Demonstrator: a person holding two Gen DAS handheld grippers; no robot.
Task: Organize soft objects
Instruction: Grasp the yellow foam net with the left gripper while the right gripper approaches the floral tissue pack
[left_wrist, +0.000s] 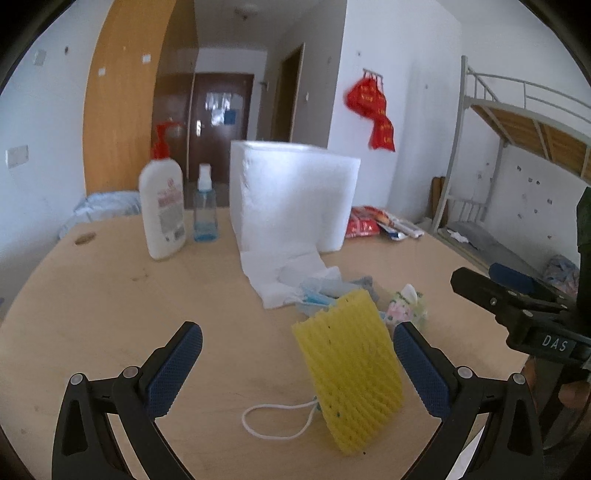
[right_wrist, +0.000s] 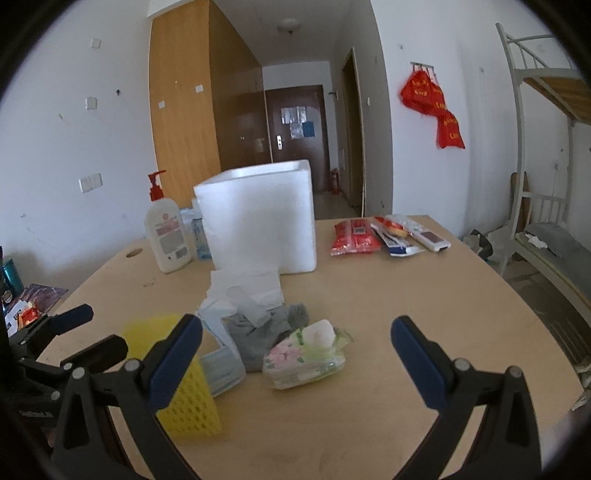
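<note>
Left wrist view shows my left gripper (left_wrist: 297, 354) spread wide and holding nothing, with the yellow foam net (left_wrist: 349, 373) standing near its right finger. My right gripper (right_wrist: 295, 350) is also wide and empty, near the tissue pack (right_wrist: 306, 356). I think the light net can tip or slide away if one finger touches it first, and the mask loop (left_wrist: 275, 421) may snag. The white foam box (right_wrist: 258, 218) stands far behind.

Left gripper (left_wrist: 297, 363) with jaws spread wide, empty, held low over the near edge of the desk (left_wrist: 110, 295). Right gripper (right_wrist: 295, 354) likewise spread wide and empty, level beside it.
</note>
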